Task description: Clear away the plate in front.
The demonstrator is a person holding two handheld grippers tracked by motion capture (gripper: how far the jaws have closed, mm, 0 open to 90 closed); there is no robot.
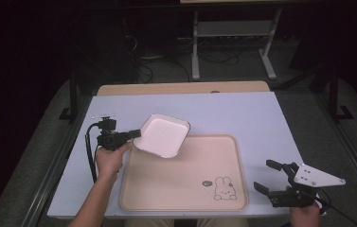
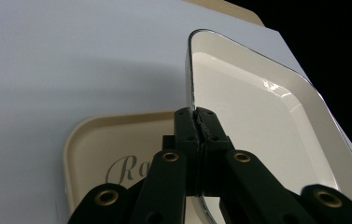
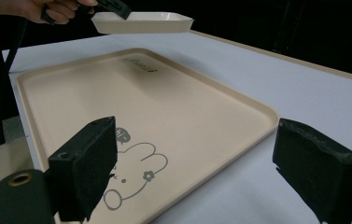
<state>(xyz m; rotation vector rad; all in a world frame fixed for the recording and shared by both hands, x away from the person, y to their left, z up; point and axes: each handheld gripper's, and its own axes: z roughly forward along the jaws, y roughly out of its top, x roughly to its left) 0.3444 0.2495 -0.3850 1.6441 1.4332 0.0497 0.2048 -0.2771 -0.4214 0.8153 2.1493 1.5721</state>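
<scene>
We see the left gripper point(image 1: 136, 134) clamped on the rim of the dish point(image 1: 162, 135), held above the tray's point(image 1: 185, 189) far-left corner, long axis running diagonally from near left to far right. The right gripper point(image 1: 270, 177) rests unclenched beside the tray.

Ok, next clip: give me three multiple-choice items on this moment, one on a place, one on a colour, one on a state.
1. Where is the white dish?
A. flat in the tray's middle
B. held in the air over the tray's far left corner
C. on the floor

2. What colour is the tray?
A. beige
B. green
C. black

3. How does the right gripper stand?
A. shut on the dish
B. shut on the tray
C. open, holding nothing

Key: 1 B, the right gripper view shows it clear of the tray, its rim pinched by the left gripper; 2 A, pale beige with a rabbit drawing; 3 C, its jaws stand apart beside the tray.
</scene>
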